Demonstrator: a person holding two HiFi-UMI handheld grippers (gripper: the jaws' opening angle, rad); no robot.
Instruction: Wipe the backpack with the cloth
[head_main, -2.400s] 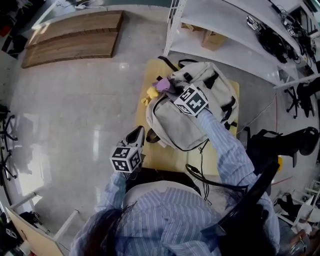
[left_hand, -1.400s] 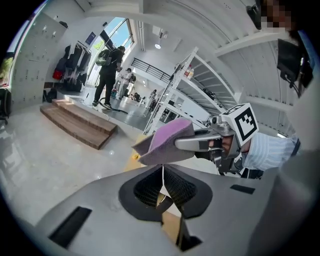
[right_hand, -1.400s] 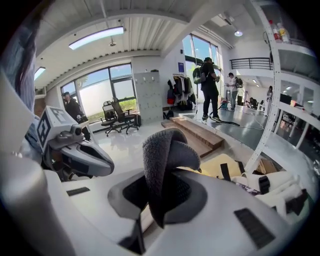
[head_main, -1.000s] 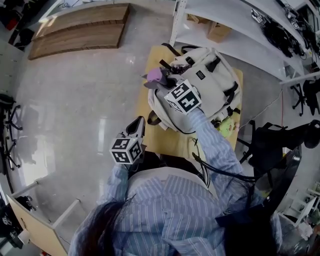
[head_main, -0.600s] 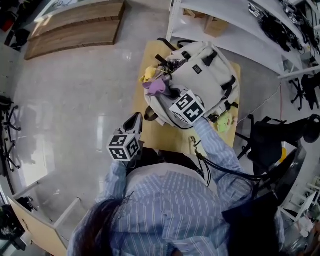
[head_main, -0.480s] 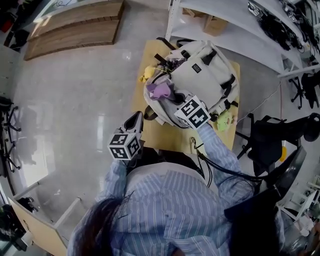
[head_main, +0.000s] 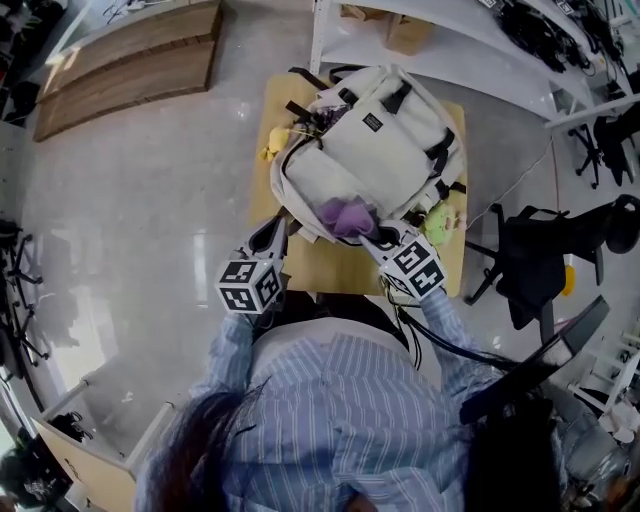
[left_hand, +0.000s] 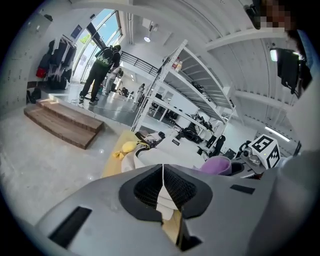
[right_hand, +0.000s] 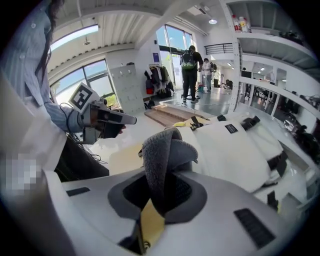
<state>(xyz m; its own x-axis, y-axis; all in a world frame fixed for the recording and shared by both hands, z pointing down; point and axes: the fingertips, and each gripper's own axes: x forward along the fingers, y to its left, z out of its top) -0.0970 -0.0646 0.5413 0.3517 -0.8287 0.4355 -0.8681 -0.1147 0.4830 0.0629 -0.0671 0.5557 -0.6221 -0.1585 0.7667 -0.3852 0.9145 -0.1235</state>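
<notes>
Backpack (head_main: 375, 150) looks soft, slumpy; right tool (head_main: 385, 240) pinches limp cloth (head_main: 345, 213) mid-fold at its near edge, left tool (head_main: 273, 233) pressed together.

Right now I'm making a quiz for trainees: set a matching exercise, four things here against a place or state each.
1 purple fleecy cloth
2 cream fabric backpack
3 yellow soft toy
4 left gripper

A covering most of the small wooden table
B jaws together, empty
C clamped in the right gripper
D by the table's far left edge

Pairs: 1-C, 2-A, 3-D, 4-B
</notes>
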